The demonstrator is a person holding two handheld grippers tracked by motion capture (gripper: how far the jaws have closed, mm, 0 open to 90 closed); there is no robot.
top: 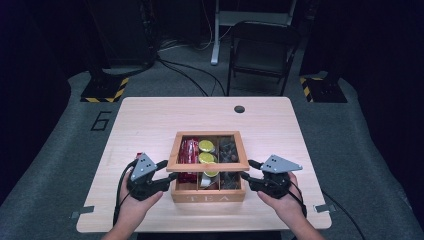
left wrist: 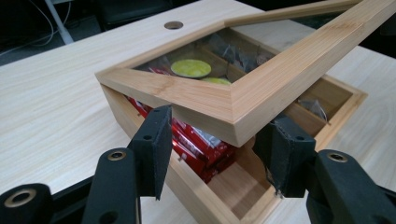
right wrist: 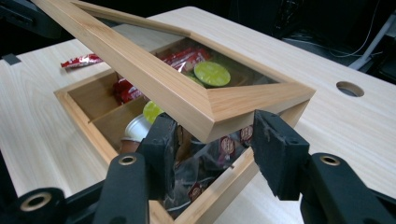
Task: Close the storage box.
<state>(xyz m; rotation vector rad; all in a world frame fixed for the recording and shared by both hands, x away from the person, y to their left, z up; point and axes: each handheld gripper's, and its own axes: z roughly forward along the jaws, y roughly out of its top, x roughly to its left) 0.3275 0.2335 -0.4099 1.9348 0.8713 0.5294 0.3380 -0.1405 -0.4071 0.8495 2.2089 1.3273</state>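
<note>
The work surface is a light wood-grain table [top: 150, 120] with rounded corners. A round cable hole [top: 239, 109] sits near its far edge, right of centre. Small metal brackets [top: 81, 213] project from the near corners. The floor [top: 50, 165] is grey carpet, with the numeral 6 [top: 101, 120] marked on it left of the table. Beyond the far edge stands a dark folding chair [top: 262, 52], with a white stand leg [top: 216, 35] to its left. Black cables [top: 187, 75] run across the carpet between them. Black bases edged with yellow-and-black hazard tape [top: 105, 90] rest at both far sides. The surrounding room is dark; light falls mainly on the table.
</note>
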